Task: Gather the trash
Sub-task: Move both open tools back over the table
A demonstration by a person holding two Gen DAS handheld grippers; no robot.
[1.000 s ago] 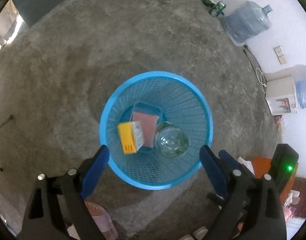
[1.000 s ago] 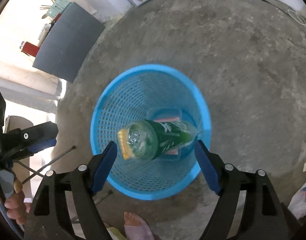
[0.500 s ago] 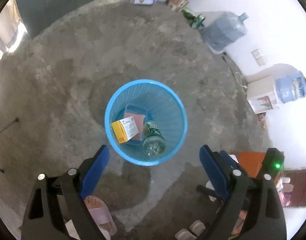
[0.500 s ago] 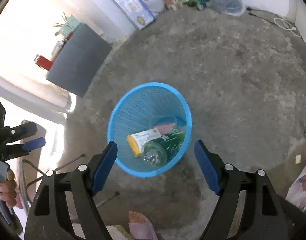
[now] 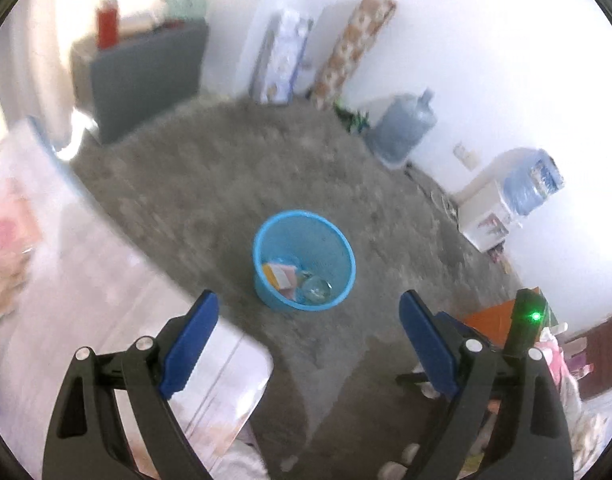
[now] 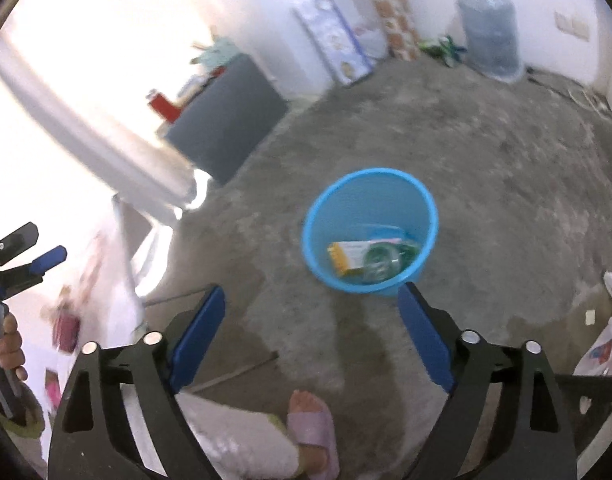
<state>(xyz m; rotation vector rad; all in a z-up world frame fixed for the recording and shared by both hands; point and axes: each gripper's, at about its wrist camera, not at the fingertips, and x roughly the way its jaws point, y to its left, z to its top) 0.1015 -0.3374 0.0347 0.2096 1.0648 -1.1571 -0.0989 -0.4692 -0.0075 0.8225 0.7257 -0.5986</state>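
Blurred frames; colours only.

- Basket (image 6: 369,184): bright sky-blue mesh, ahead of both tongs.
- Inside it: box (image 6: 347,258) yellow and white; bottle (image 6: 385,262) green with a clear base; a pink flat piece (image 5: 288,272).
- Left tongs (image 5: 307,332) and right tongs (image 6: 311,322): black frames, royal-blue pads.
- Floor (image 6: 485,160): mottled grey-brown, darker patches nearer the tongs.
- Far ahead: dark grey cabinet (image 6: 226,120); pale blue translucent water jug (image 6: 489,36); orange-and-white patterned roll (image 5: 353,44).
- Below right tongs: lilac slipper (image 6: 311,428).
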